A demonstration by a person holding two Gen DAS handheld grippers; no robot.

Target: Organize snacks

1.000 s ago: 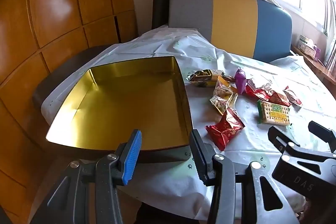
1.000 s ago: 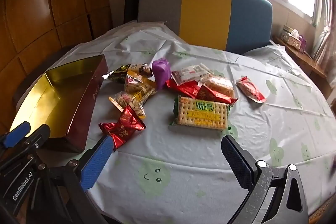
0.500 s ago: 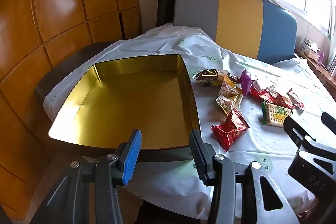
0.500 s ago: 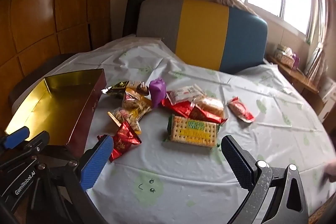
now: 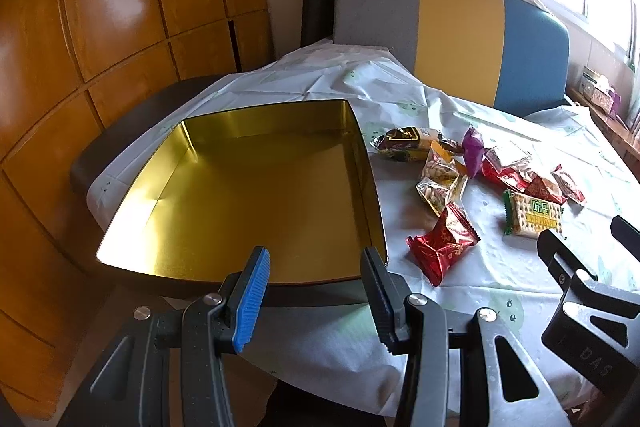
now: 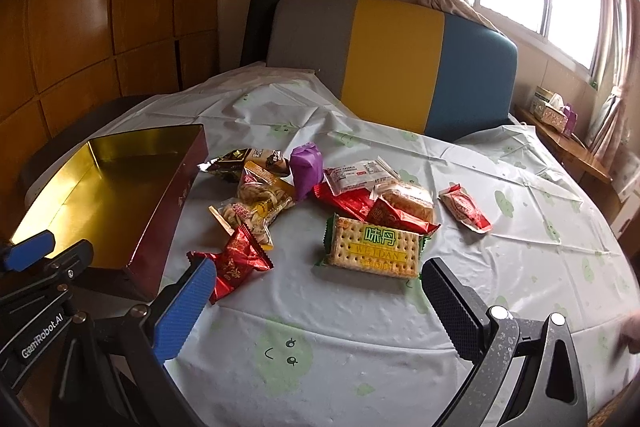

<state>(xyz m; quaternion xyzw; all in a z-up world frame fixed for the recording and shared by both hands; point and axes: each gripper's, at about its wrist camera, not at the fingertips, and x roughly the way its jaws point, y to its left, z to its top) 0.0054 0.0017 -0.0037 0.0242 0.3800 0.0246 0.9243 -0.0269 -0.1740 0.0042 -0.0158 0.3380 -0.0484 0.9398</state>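
Note:
An open tin box with a gold inside (image 5: 256,195) sits on the left of the table; it also shows in the right wrist view (image 6: 100,187). Several snack packs lie to its right: a red foil pack (image 6: 236,263), a cracker pack (image 6: 372,243), a purple pack (image 6: 306,169), peanut packs (image 6: 260,199) and a small red pack (image 6: 464,207). My left gripper (image 5: 316,291) is open and empty at the box's near edge. My right gripper (image 6: 316,291) is open and empty, in front of the cracker pack.
A white tablecloth with green faces (image 6: 400,327) covers the table. A grey, yellow and blue chair back (image 6: 392,59) stands behind it. Wooden panels (image 5: 100,27) line the left wall. A side shelf with a tissue box (image 6: 552,107) is at the right.
Both grippers have pulled back and up from the table, so the box and snacks look a little farther. Nothing was picked up.

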